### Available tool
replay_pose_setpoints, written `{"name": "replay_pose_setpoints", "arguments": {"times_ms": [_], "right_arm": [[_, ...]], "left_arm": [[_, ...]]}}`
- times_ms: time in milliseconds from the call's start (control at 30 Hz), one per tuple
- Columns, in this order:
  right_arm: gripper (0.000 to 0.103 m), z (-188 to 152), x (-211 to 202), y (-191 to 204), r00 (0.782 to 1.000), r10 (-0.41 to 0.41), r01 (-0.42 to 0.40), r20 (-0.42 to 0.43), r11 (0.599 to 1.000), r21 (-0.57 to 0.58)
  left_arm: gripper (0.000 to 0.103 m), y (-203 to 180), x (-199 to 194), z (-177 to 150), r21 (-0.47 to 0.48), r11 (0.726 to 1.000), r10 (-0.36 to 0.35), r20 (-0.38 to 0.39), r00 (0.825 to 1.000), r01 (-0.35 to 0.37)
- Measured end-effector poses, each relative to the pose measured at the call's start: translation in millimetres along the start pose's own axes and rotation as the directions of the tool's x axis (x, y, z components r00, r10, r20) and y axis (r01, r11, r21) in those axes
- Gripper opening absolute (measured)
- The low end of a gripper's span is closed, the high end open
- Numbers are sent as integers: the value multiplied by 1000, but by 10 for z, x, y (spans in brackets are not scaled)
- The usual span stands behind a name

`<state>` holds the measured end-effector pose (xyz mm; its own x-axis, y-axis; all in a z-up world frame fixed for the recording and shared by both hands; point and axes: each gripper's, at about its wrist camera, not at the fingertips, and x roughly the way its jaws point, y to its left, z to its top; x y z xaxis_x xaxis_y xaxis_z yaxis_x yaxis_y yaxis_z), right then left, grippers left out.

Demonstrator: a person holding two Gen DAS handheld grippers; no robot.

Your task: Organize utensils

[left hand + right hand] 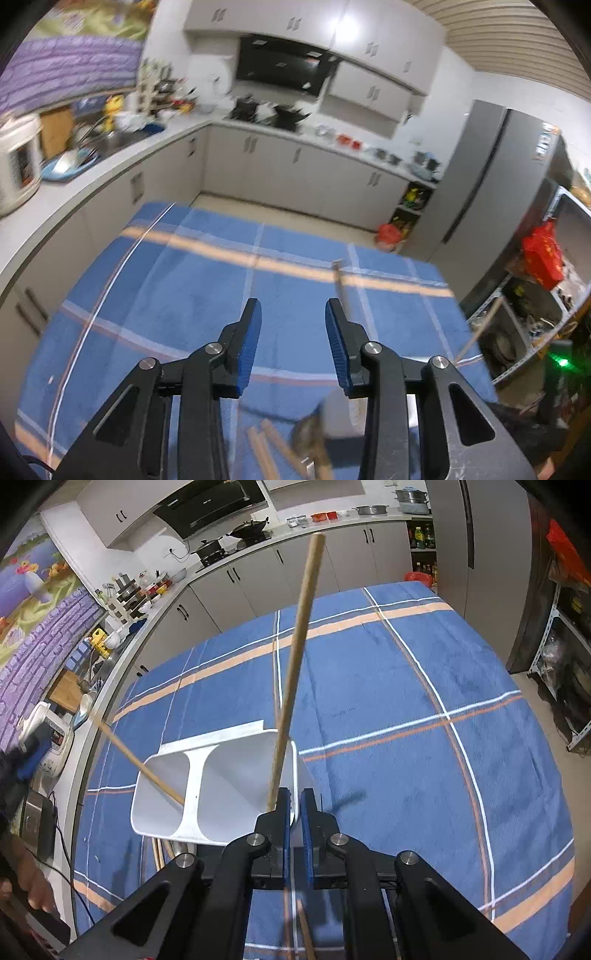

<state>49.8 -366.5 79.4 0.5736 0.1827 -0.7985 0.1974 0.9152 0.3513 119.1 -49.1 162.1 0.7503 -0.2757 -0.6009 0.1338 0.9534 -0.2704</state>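
Left gripper (290,325): fingers spread wide apart with nothing between them, held above the blue plaid cloth (192,295)
Right gripper (295,812): blue pads nearly together, clamped on the rim of the white holder (221,775); the near right wall of the holder sits in the narrow gap between the pads
White holder: directly ahead of the right gripper and a little to its left, tipped so its open mouth faces the camera; two compartments split by a white divider
Long stick (295,657): rises from the right compartment, just beside the left pad of the right gripper, and leans up and away over the cloth
Second stick (140,764): lies in the left compartment and pokes out over its far left rim, well left of the gripper
Loose sticks (266,454): on the cloth right under the left gripper, blurred; a grey blurred thing lies beside them, cannot tell what it is
Further stick (306,934): its tip shows below the right gripper, between the arms
Beyond the cloth: counter (177,587) with pots and grey cupboards, past both grippers
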Motion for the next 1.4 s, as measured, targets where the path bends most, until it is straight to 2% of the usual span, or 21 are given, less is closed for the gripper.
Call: {"name": "replay_pose_setpoints", "arguments": {"times_ms": [67, 100, 133, 233, 400, 533, 700, 833, 867, 900, 967, 1000, 1033, 1100, 1200, 1400], "right_arm": [[21, -52, -72, -37, 1000, 26, -26, 10, 1000, 10], [34, -75, -117, -53, 999, 31, -31, 20, 999, 16], [41, -122, -189, -84, 999, 34, -35, 36, 999, 21], [41, -296, -305, -82, 998, 52, -52, 42, 999, 12], [41, -948, -258, -72, 995, 56, -62, -78, 994, -85], [36, -1313, -193, -59, 992, 34, -51, -123, 990, -134], [36, -1535, -199, -31, 993, -4, -18, -115, 981, -192], [35, -1672, -185, -38, 992, -38, 10, -118, 975, -224], [35, -1678, -184, -39, 992, -45, 17, -121, 974, -226], [35, -1693, -172, -44, 991, -53, 24, -123, 973, -230], [34, -1705, -163, -34, 992, -62, 34, -114, 971, -238], [32, -1701, -158, -4, 992, -67, 39, -110, 970, -241], [21, -1697, -149, 2, 991, -70, 42, -110, 969, -242], [8, -1688, -128, 0, 990, -85, 57, -110, 969, -239], [7, -1684, -147, -26, 990, -83, 56, -117, 974, -218], [7, -1713, -263, -181, 988, -86, 63, -126, 983, -173]], "left_arm": [[35, 184, 12, -156, -35, 999, 35, -51, 998, -37], [35, 234, 11, -206, -44, 998, 38, -65, 997, -41], [35, 306, 7, -316, -59, 997, 44, -91, 995, -50], [34, 414, -19, -562, -75, 995, 53, -142, 988, -65], [34, 294, -111, -998, -61, 998, -13, -224, 975, -1], [34, -11, -80, -1315, 28, 996, -75, -301, 951, 87], [33, -273, 97, -1577, 132, 985, -51, -375, 926, 108], [13, -311, 255, -1746, 170, 979, -31, -437, 899, 116], [10, -319, 271, -1766, 173, 978, -29, -442, 896, 117], [7, -330, 264, -1782, 176, 978, -29, -433, 901, 116], [0, -340, 263, -1813, 170, 977, -38, -454, 890, 129], [0, -337, 249, -1828, 164, 978, -39, -456, 889, 127], [0, -331, 237, -1837, 164, 979, -37, -453, 891, 124], [0, -315, 194, -1876, 160, 980, -32, -455, 890, 117], [0, -239, 84, -1902, 121, 985, -53, -465, 883, 123], [0, -97, -243, -1954, 74, 986, -102, -454, 885, 152]]}}
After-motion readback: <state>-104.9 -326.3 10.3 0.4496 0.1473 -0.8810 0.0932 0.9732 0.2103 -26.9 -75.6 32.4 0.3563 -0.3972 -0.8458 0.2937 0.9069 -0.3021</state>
